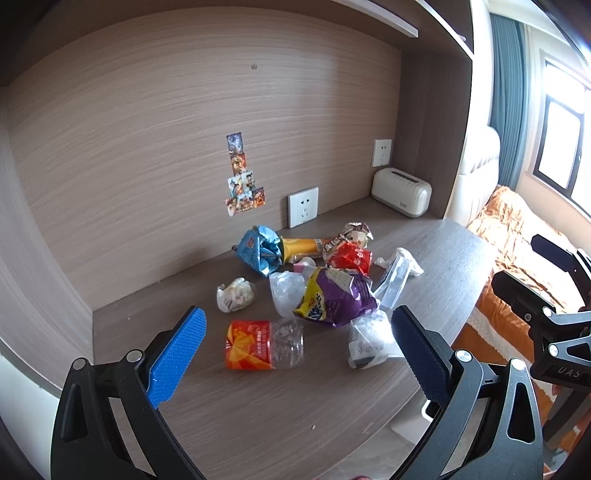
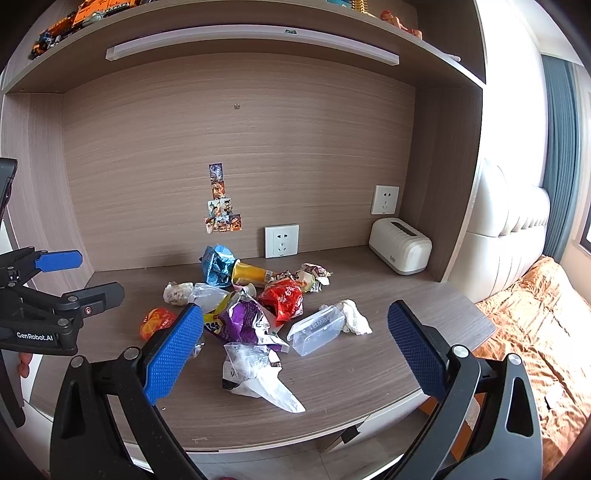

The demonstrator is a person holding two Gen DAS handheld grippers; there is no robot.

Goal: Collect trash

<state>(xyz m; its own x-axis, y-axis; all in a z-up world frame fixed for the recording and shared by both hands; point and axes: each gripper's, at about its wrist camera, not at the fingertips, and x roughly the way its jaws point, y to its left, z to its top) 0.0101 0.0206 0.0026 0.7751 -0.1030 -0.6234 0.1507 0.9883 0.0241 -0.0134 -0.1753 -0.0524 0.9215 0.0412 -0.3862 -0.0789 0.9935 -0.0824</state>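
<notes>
Two claws [image 1: 297,345] [image 2: 295,341] both spread apart, empty, two wall sockets [image 2: 281,240], one toaster [image 2: 400,249].

Wood-grain counter [image 2: 369,387] in an alcove with matching back panel [image 2: 236,147] and side walls. Shelf [image 2: 236,22] above, light bar [image 2: 251,42] under it. Two white wall sockets [image 2: 281,240] [image 2: 385,199] on the panel, stickers [image 2: 221,203] left of them. White ribbed box [image 2: 400,246] in back right corner. Right of alcove: padded cream headboard [image 2: 509,236], bed with orange cover [image 2: 535,314], blue-grey curtain [image 1: 508,92], window [image 1: 561,140] letting in daylight.
</notes>
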